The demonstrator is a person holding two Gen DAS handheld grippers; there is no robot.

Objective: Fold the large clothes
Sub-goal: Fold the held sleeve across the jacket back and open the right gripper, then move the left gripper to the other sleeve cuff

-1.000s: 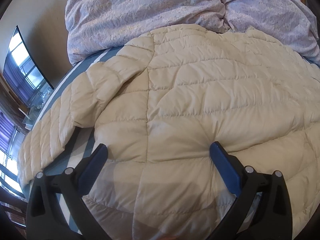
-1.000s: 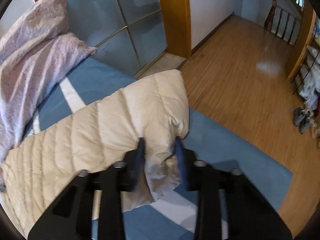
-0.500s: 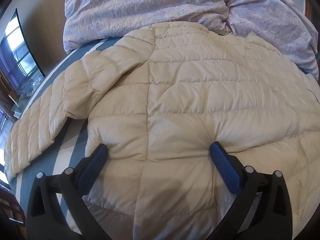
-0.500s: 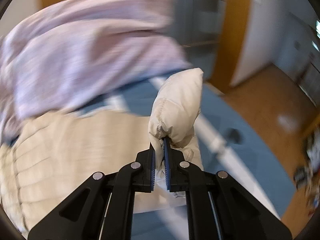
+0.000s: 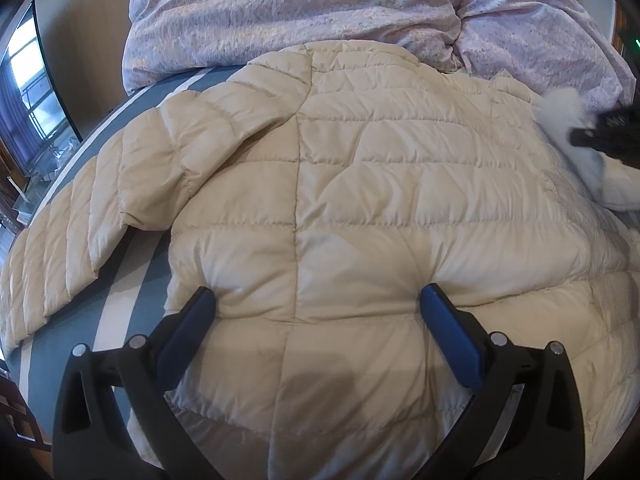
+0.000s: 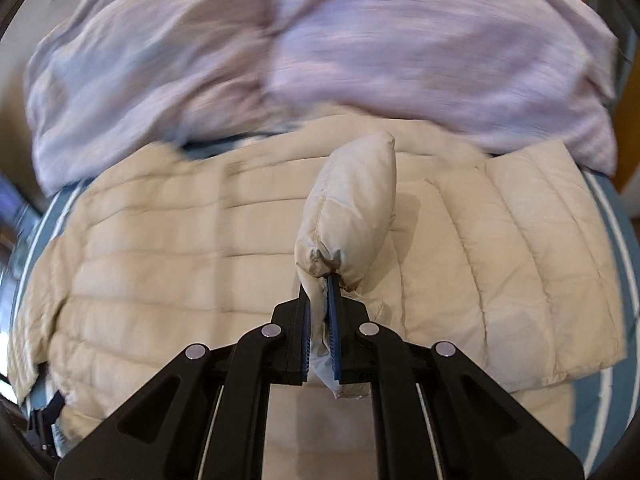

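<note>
A cream quilted puffer jacket lies spread back-up on the bed, its left sleeve stretched out to the left. My left gripper is open, its fingers pressed down on the jacket's lower back. My right gripper is shut on the cuff of the right sleeve and holds it up over the jacket's body. The right gripper also shows, blurred, at the right edge of the left wrist view.
A crumpled lilac duvet is heaped just behind the jacket and shows in the right wrist view. The blue bedsheet with white stripes is bare left of the jacket. A window is far left.
My right gripper has closed on the right sleeve cuff, lifted it off the bed and swung it left over the jacket's body. The left gripper stayed pressed down, shifting slightly.
</note>
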